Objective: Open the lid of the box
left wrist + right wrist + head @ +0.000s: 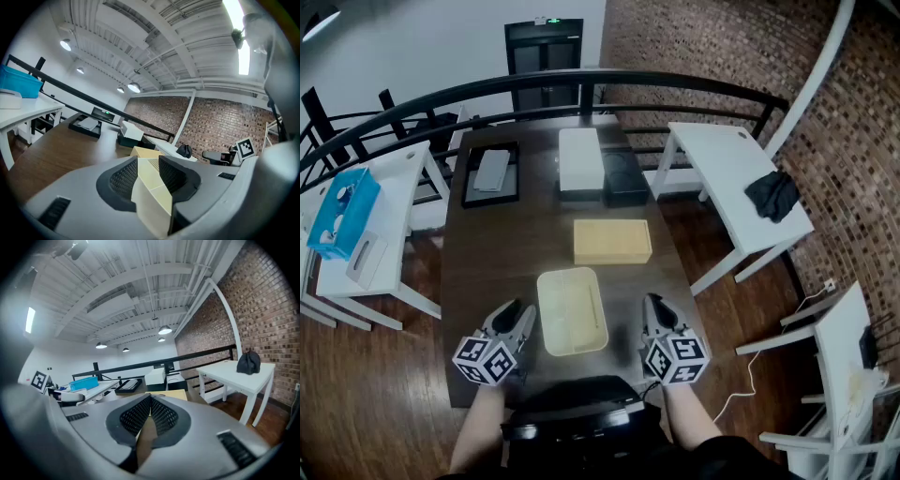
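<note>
Fingers [123,180] of left gripper [148,163] clamp box [152,201]; head view hides contact.

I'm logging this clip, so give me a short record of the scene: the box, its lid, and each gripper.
box: box open, inside showing, on the dark table
lid: lid off, lying flat on the table beyond the box
left gripper: left gripper shut on the box's left edge
right gripper: right gripper jaws together, nothing held, right of the box
</note>
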Action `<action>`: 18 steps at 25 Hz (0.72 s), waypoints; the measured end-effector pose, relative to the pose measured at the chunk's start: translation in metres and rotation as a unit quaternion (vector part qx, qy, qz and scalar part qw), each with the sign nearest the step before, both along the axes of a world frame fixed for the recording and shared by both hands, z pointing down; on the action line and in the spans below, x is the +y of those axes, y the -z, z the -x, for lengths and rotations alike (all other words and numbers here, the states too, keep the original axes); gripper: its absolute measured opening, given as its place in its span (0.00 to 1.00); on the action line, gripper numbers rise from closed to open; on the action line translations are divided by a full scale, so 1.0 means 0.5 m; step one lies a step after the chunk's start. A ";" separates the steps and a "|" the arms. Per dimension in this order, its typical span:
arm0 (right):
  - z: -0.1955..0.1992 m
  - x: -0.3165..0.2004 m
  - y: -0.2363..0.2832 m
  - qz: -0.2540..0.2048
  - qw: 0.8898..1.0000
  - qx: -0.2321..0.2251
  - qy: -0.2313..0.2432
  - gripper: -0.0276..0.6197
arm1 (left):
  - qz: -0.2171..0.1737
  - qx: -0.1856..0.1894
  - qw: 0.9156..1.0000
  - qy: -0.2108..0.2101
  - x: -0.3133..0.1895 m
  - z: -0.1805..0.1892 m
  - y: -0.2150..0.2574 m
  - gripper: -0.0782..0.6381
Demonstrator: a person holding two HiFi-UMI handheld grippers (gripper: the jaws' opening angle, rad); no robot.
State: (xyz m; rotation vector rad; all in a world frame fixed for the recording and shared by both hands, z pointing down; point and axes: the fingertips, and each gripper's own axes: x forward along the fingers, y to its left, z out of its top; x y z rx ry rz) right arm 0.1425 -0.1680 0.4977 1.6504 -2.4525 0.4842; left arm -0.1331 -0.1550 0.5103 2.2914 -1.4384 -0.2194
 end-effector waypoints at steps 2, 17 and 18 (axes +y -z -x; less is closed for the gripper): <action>0.051 0.008 -0.005 0.007 0.999 0.013 0.038 0.13 | 0.018 0.000 1.000 0.008 -0.017 -0.008 -0.021 0.30; 0.203 0.029 -0.062 0.037 0.992 0.062 0.103 0.13 | 0.107 -0.019 0.994 -0.007 -0.062 -0.074 -0.144 0.41; 0.209 0.029 -0.069 0.042 0.991 0.065 0.106 0.13 | 0.113 -0.008 0.994 -0.002 -0.062 -0.072 -0.148 0.41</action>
